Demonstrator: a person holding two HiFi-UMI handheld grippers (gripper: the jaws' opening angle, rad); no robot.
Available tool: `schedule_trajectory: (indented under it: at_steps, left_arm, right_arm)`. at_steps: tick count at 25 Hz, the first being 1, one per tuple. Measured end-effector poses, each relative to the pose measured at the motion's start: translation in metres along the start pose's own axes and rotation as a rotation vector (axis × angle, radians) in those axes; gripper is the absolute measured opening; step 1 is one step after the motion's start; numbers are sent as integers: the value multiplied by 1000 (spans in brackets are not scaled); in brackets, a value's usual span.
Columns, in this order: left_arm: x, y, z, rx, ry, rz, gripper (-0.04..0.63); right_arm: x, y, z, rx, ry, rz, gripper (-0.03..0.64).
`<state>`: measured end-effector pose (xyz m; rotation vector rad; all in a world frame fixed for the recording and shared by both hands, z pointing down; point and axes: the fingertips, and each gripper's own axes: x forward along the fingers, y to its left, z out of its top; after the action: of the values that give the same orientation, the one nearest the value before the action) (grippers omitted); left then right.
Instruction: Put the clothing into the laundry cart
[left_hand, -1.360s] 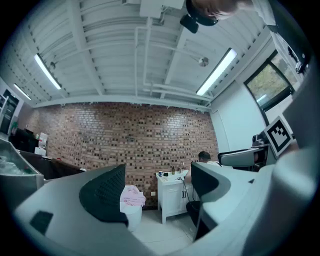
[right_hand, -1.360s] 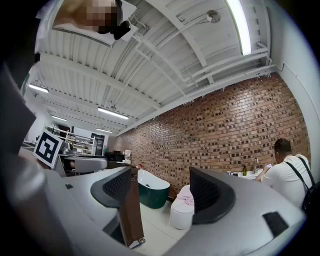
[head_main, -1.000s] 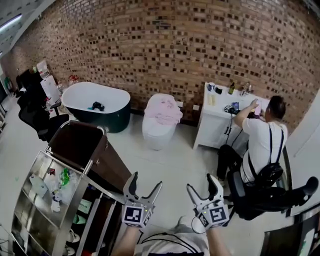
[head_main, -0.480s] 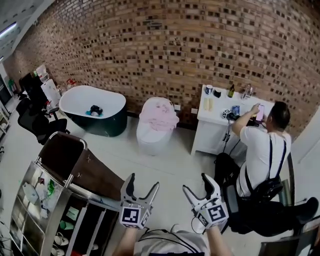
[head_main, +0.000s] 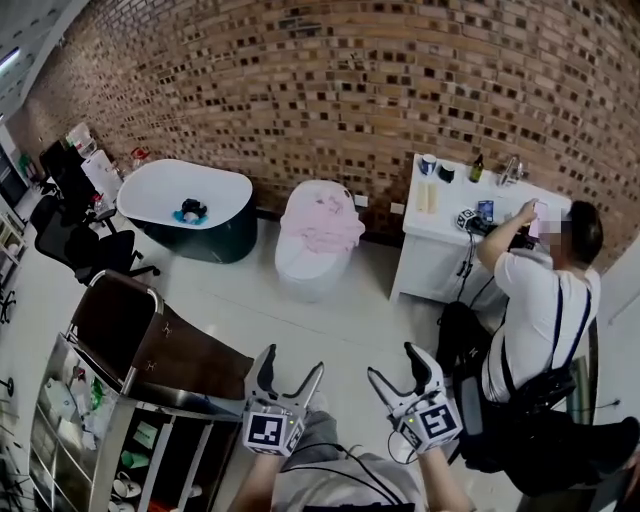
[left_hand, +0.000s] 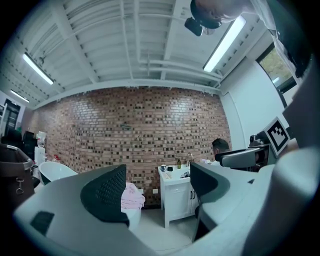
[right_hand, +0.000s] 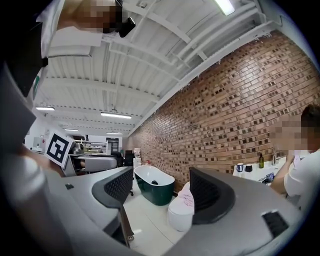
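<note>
Pink clothing (head_main: 320, 225) lies heaped on a white toilet (head_main: 305, 270) by the brick wall; it also shows in the left gripper view (left_hand: 131, 196) and the right gripper view (right_hand: 188, 199). The laundry cart (head_main: 190, 355), a brown bag in a metal frame, stands at the lower left. A dark item (head_main: 190, 210) lies in the bathtub (head_main: 215, 240). My left gripper (head_main: 291, 362) and right gripper (head_main: 394, 364) are held level side by side, well short of the toilet. Both are open and hold nothing.
A person (head_main: 540, 300) sits at a white vanity (head_main: 440, 250) on the right, with a black chair behind. Office chairs (head_main: 70, 225) stand at the far left. Metal shelves (head_main: 60, 420) with supplies adjoin the cart.
Both grippers and the view have advanced across the floor towards the toilet. The cart has slid towards the lower left of the head view. The jaws look unchanged.
</note>
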<state>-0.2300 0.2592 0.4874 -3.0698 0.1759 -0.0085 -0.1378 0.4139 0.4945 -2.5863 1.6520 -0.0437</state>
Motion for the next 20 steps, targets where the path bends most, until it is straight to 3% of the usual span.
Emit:
schedule_trajectory:
  at_steps: [7,11,14,20]
  left_arm:
    - [88,56,-21,-15,-16,-29,396]
    - [150,85,-3,-68,-16,-58,396]
    - [188,119,-1,-64,-24,-63,396]
    - [235,184,-9,-50,-28,-66,396]
  right_arm:
    - [80,-35,-12,-17,33,-21,371]
    - [141,-69,0,-14,38,-53,371]
    - [194,-90,11,-17,35,-60,371]
    - [294,-111,12,-44,56,-5,371]
